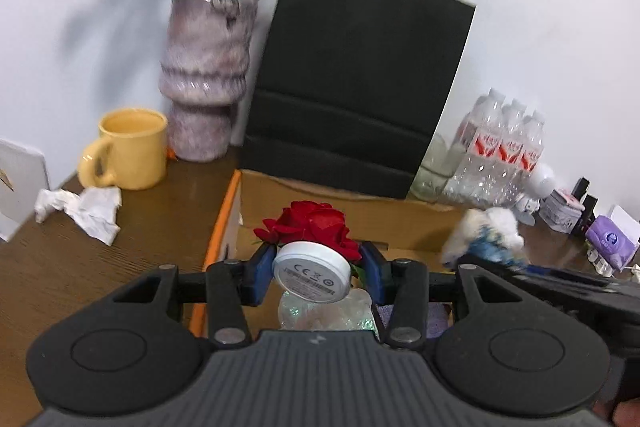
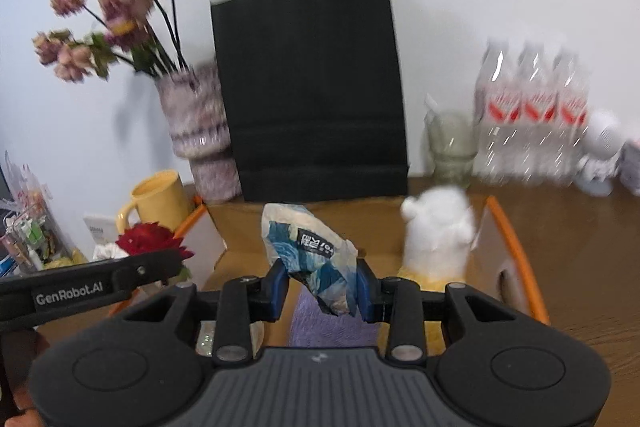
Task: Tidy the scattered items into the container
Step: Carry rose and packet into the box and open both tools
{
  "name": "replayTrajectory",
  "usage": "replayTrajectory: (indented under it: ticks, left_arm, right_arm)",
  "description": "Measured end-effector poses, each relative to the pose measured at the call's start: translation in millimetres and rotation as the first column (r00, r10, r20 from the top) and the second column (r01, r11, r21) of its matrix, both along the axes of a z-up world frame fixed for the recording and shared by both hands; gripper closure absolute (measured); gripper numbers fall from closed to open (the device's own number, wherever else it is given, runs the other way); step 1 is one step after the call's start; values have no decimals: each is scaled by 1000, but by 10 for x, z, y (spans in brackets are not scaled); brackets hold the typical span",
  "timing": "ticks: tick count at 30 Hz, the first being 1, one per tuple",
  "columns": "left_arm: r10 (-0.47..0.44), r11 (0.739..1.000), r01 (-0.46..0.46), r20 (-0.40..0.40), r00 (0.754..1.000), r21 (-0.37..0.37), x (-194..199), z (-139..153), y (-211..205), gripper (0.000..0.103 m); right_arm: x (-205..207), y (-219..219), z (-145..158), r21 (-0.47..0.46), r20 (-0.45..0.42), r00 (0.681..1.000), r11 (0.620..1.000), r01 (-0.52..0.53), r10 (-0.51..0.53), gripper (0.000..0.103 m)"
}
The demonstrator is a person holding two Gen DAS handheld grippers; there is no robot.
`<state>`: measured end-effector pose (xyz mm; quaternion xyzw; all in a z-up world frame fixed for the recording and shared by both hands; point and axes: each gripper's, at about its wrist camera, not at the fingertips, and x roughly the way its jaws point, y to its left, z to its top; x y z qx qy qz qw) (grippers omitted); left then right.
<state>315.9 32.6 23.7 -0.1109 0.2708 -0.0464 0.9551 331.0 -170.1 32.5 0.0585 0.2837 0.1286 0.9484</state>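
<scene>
My left gripper [image 1: 316,269] is shut on a white round base [image 1: 311,277] that carries a red rose [image 1: 316,223], tilted so its printed underside faces me. It hangs over the cardboard box with an orange rim [image 1: 218,235]. My right gripper [image 2: 322,287] is shut on a crumpled blue and white packet [image 2: 308,239], also above the box [image 2: 516,247]. Inside the box lie a purple cloth [image 2: 324,331], a glittery clear thing [image 1: 320,315] and a white plush toy [image 2: 438,231]. In the right wrist view the left gripper's arm [image 2: 100,279] and the rose [image 2: 148,239] show at the left.
A black paper bag [image 1: 352,87] stands right behind the box. Left of it are a mottled vase with dried flowers [image 1: 204,79], a yellow mug [image 1: 128,151] and crumpled tissue [image 1: 86,207]. Water bottles [image 1: 504,147], a glass jar [image 2: 452,147] and small packets [image 1: 612,239] crowd the right.
</scene>
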Motion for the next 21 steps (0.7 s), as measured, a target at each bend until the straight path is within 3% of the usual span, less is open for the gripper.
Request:
replayTrajectory:
  ticks: [12, 14, 21]
  left_arm:
    - [9, 997, -1, -116, 993, 71, 370, -307, -46, 56]
    - [12, 997, -2, -125, 992, 82, 368, -332, -58, 54]
    - [7, 995, 3, -100, 995, 97, 286, -262, -83, 11]
  right_arm:
    - [350, 181, -418, -93, -145, 989, 995, -26, 12, 68]
    - [356, 205, -445, -112, -156, 988, 993, -29, 11, 61]
    - [316, 256, -421, -149, -148, 989, 988, -42, 20, 17]
